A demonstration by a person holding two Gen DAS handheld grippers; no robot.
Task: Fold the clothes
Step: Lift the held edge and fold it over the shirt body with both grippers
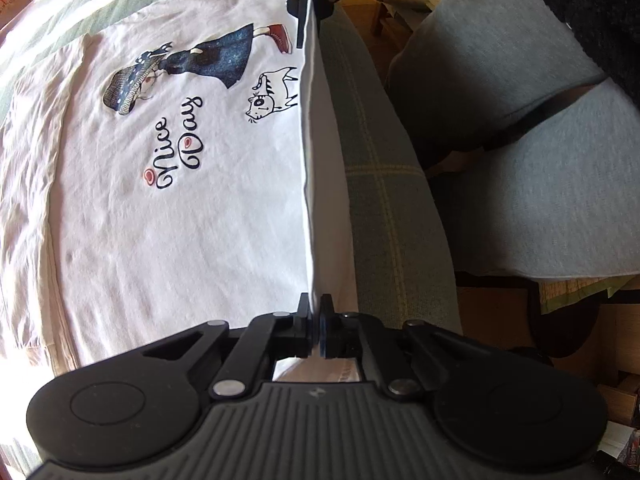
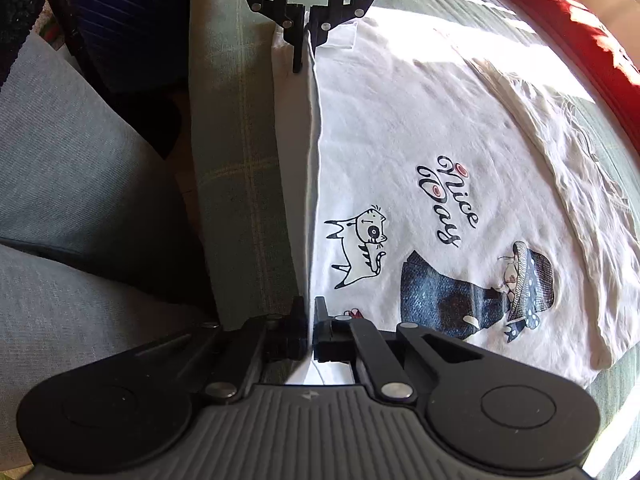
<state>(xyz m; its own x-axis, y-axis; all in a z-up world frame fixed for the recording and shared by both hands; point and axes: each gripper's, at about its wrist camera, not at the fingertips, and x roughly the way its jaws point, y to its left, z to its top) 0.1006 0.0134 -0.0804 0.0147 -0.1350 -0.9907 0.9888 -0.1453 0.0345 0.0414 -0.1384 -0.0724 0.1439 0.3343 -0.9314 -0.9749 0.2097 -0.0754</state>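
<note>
Left gripper [image 1: 315, 334] and right gripper [image 2: 311, 334] each pinch the white printed cotton T-shirt's [image 1: 160, 208] hem along the green checked bed's [image 1: 384, 184] near edge.

Bright sunlit streaks, sharp focus, fisheye-warped edges.

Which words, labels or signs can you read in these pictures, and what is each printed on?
"Nice Day": script on the white T-shirt, beside the girl and cat drawings.
Small embossed mark on each gripper body: too small to read.
No other text is visible.
</note>
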